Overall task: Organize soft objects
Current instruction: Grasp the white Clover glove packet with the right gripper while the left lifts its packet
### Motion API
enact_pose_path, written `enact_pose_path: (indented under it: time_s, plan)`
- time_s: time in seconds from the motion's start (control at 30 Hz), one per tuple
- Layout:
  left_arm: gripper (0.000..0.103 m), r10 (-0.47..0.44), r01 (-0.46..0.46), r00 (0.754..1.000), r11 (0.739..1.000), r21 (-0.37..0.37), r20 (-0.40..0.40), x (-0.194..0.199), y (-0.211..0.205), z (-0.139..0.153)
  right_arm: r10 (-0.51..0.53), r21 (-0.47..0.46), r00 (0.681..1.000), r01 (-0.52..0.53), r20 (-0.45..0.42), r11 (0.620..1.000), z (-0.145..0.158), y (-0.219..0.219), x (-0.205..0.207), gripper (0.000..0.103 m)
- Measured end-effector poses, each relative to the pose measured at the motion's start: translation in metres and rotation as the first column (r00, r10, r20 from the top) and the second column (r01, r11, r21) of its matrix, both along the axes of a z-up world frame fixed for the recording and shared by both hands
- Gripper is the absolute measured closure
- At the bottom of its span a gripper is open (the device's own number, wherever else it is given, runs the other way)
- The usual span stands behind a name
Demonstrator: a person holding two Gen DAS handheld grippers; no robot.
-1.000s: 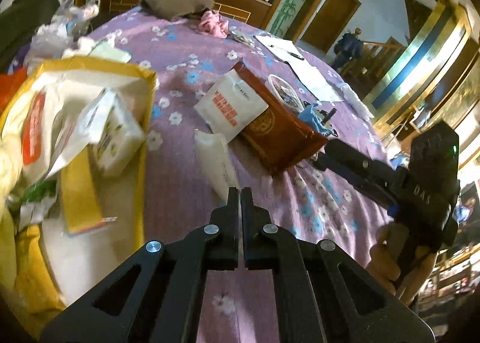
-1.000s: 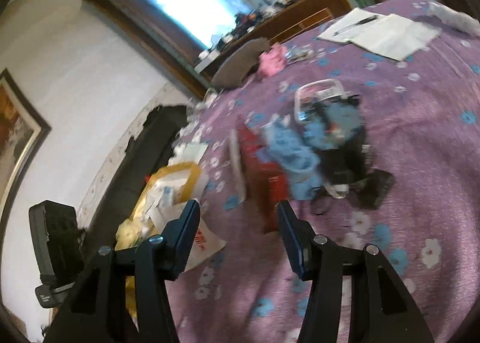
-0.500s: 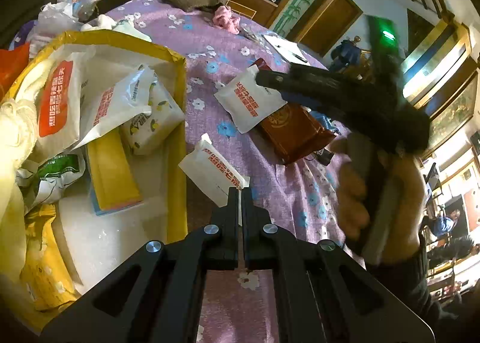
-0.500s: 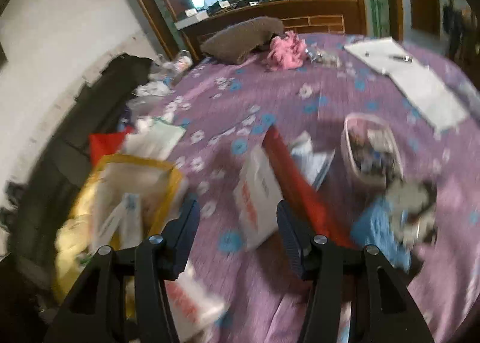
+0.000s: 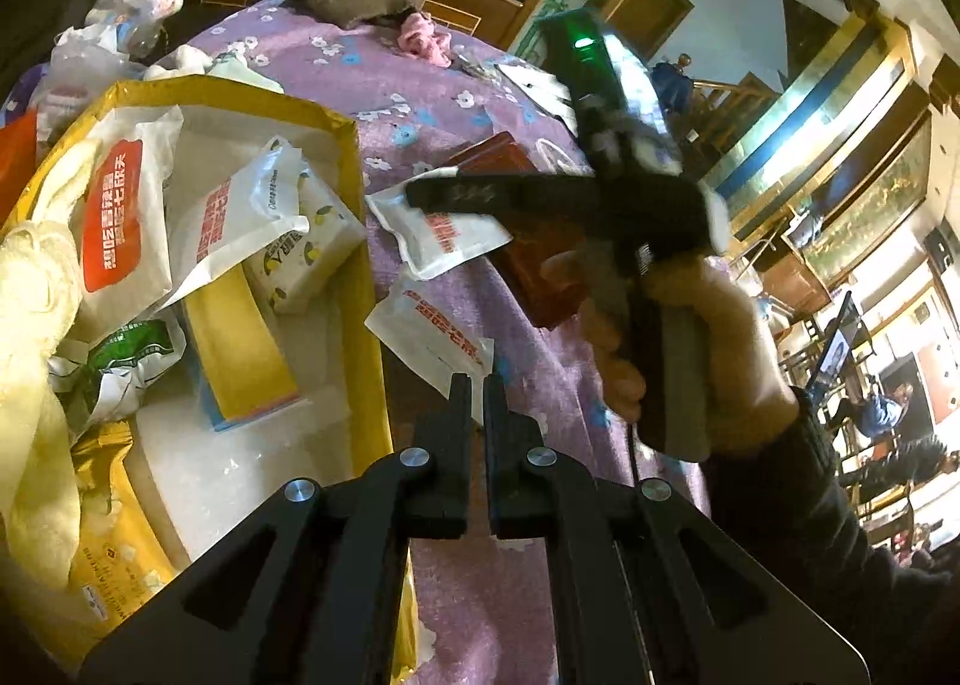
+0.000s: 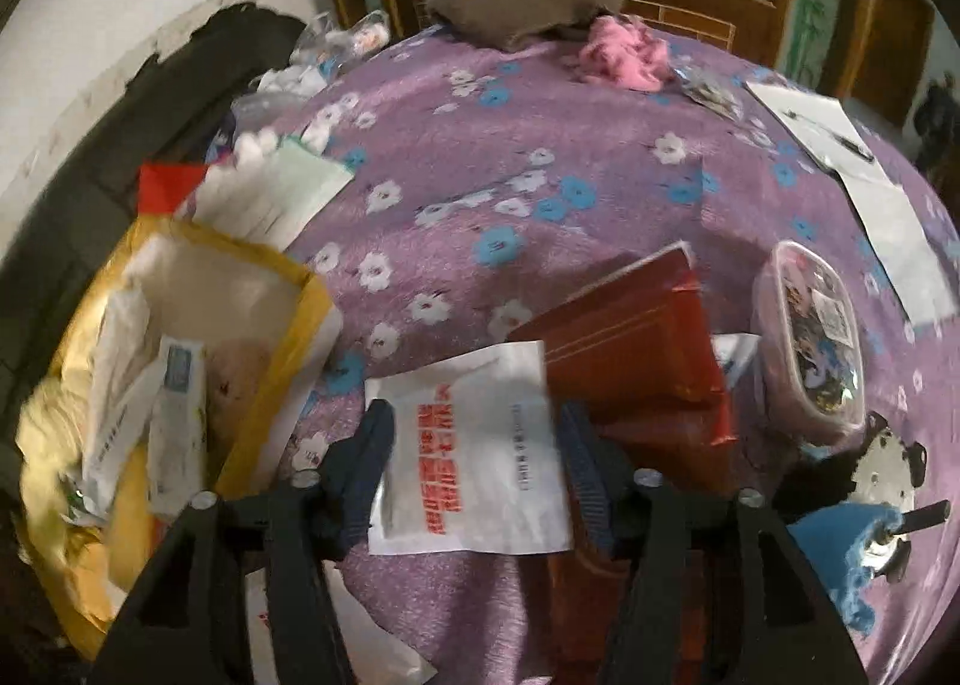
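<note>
A white packet with red print (image 6: 468, 445) lies flat on the purple flowered cloth (image 6: 540, 145), its edge against a red pouch (image 6: 636, 349). My right gripper (image 6: 475, 412) hovers over it with its jaws opening; the packet lies between the fingers (image 6: 366, 445), not pressed. The left wrist view shows that gripper (image 5: 456, 193) in a person's hand (image 5: 708, 337) above the same packet (image 5: 444, 241). A second white packet (image 5: 432, 325) lies closer, just ahead of my left gripper (image 5: 477, 385), which is shut and empty. A yellow bag (image 5: 360, 241) at the left holds several soft packets.
A clear plastic tub (image 6: 810, 337) and a blue scrap with a metal part (image 6: 864, 541) sit right of the red pouch. Farther back lie a pink cloth (image 6: 624, 55), a brown cushion (image 6: 528, 1) and white papers (image 6: 864, 187). A cream towel (image 5: 30, 289) hangs at the bag's left.
My right gripper swung left from the blue scrap and tub to over the white packet, and its jaws widened. My left gripper slid a little toward the yellow bag, still shut.
</note>
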State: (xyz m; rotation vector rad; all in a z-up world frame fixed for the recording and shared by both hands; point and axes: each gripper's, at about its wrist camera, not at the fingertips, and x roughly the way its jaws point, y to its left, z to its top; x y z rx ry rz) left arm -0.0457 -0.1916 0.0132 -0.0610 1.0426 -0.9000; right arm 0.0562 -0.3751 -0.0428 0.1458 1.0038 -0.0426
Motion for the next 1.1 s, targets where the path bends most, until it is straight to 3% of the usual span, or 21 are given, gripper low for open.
enact_pose_path:
  time_s: [0.2,0.27,0.33,0.4,0.47,0.6,0.73,0.87,0.97,1.03,1.1]
  plan:
    - [0.102,0.022,-0.022,1.000,1.000,0.010,0.006,-0.004,0.010,0.004,0.066,-0.090,0.997,-0.068,-0.028,0.994,-0.017,0.022,0.001,0.038]
    - [0.102,0.026,-0.026,1.000,1.000,0.012,0.005,-0.004,0.011,0.006,0.066,-0.093,0.998,-0.068,-0.025,0.993,-0.016,0.023,-0.001,0.050]
    - [0.102,0.029,-0.030,0.999,0.999,0.021,0.013,-0.006,0.011,0.007,0.061,-0.100,0.998,-0.063,-0.022,0.993,-0.013,0.025,-0.005,0.085]
    - [0.102,0.028,-0.029,0.999,0.999,0.026,0.016,-0.006,0.011,0.008,0.058,-0.093,0.998,-0.058,-0.012,0.994,-0.012,0.026,-0.007,0.097]
    - [0.102,0.030,-0.031,0.999,0.999,0.029,0.011,-0.007,0.009,0.009,0.054,-0.068,0.998,-0.053,0.019,0.996,-0.007,0.023,-0.014,0.098]
    - [0.101,-0.006,0.004,1.000,0.998,0.065,0.026,-0.013,-0.004,0.009,0.005,0.084,0.991,-0.016,0.132,0.996,0.014,-0.007,-0.046,0.098]
    - [0.101,-0.047,0.036,0.996,0.988,0.151,0.072,-0.006,-0.027,0.011,0.041,0.212,0.988,-0.073,0.152,0.975,0.014,-0.016,-0.077,0.097]
    - [0.101,-0.083,0.062,0.992,0.974,0.216,0.090,0.013,-0.050,0.008,0.037,0.207,0.986,-0.071,0.162,0.976,0.006,-0.012,-0.097,0.097]
    - [0.101,-0.101,0.070,0.991,0.952,0.300,0.089,0.028,-0.070,-0.003,0.006,0.248,0.977,-0.061,0.214,0.967,0.009,-0.023,-0.108,0.097]
    - [0.096,-0.120,0.092,0.991,0.922,0.375,0.054,0.038,-0.087,-0.021,-0.017,0.274,0.966,-0.056,0.257,0.960,0.014,-0.031,-0.113,0.097]
    - [0.096,-0.130,0.113,0.991,0.908,0.403,0.013,0.041,-0.094,-0.033,-0.024,0.298,0.957,-0.066,0.288,0.952,0.018,-0.036,-0.118,0.097]
